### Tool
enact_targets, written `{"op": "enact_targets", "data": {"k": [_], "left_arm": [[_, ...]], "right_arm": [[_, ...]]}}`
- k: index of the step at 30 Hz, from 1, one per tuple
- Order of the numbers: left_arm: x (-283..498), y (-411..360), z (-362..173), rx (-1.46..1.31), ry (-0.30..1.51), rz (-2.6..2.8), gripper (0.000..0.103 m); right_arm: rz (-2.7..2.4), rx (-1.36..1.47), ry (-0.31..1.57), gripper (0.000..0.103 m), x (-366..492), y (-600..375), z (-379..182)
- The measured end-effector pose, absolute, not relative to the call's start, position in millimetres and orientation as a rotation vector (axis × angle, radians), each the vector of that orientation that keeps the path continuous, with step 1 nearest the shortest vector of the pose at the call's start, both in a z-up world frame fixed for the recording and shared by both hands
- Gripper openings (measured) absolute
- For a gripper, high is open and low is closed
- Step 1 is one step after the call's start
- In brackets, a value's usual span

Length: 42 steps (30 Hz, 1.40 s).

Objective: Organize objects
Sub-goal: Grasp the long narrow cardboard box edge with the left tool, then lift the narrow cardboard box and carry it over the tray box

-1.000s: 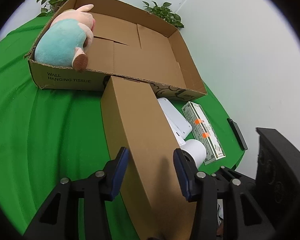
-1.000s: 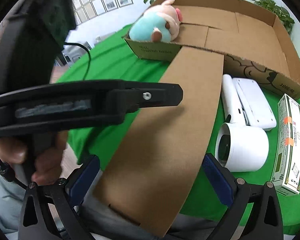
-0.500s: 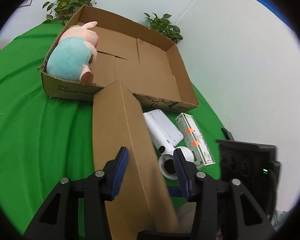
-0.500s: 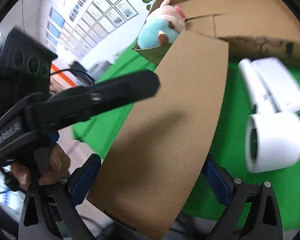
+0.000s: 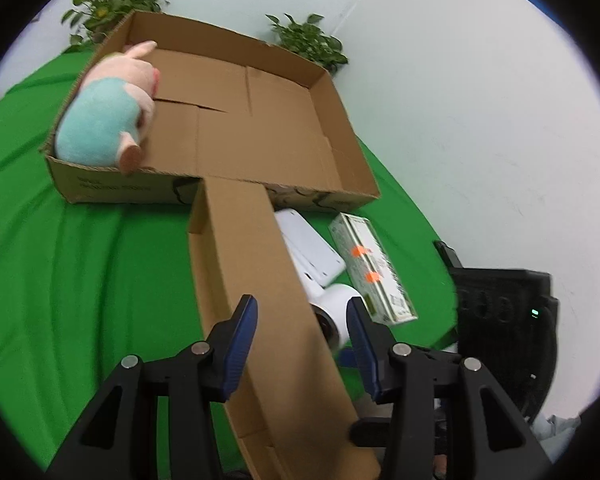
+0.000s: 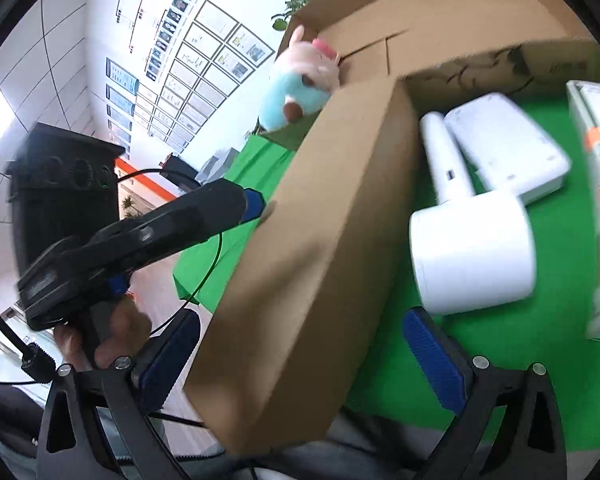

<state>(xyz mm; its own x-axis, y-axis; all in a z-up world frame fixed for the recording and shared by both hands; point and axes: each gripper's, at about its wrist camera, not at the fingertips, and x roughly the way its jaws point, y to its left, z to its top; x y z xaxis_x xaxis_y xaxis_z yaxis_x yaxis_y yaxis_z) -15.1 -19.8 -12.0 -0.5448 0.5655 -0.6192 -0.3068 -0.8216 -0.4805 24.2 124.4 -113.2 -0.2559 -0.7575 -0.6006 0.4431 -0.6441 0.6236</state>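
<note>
Left tool (image 5: 298, 330) clamped on a long cardboard box (image 5: 256, 280), one pad on each side wall; right tool (image 6: 300, 354) straddles the same box near end, pads apart, not pressing; box slants up, far end at the big open carton (image 5: 332, 100) holding a plush pig (image 5: 108, 120); hair dryer (image 6: 472, 248) and white case (image 6: 504, 152) lie right on the green bench (image 5: 80, 260). Step judged: lifting box toward carton; next, raise the far end over the near wall.
</note>
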Motion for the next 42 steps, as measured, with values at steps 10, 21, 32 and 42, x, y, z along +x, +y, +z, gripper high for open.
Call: {"op": "enact_targets", "data": {"k": [10, 21, 32, 42], "left_arm": [[-21, -26, -36, -1.233, -0.479, 2.363, 0.035], [-3, -34, -6, -1.141, -0.467, 2.347, 0.032], [-8, -42, -5, -1.141, -0.411, 2.451, 0.063], [-13, -56, -34, -1.288, -0.243, 2.596, 0.066]], "right_arm": [[-1.974, 1.18, -0.202, 0.102, 43, 66, -95], [-1.808, 1.162, -0.3, 0.103, 33, 36, -99], [-1.95, 1.211, -0.399, 0.103, 26, 80, -105], [-2.152, 1.252, -0.189, 0.073, 33, 68, -108]]}}
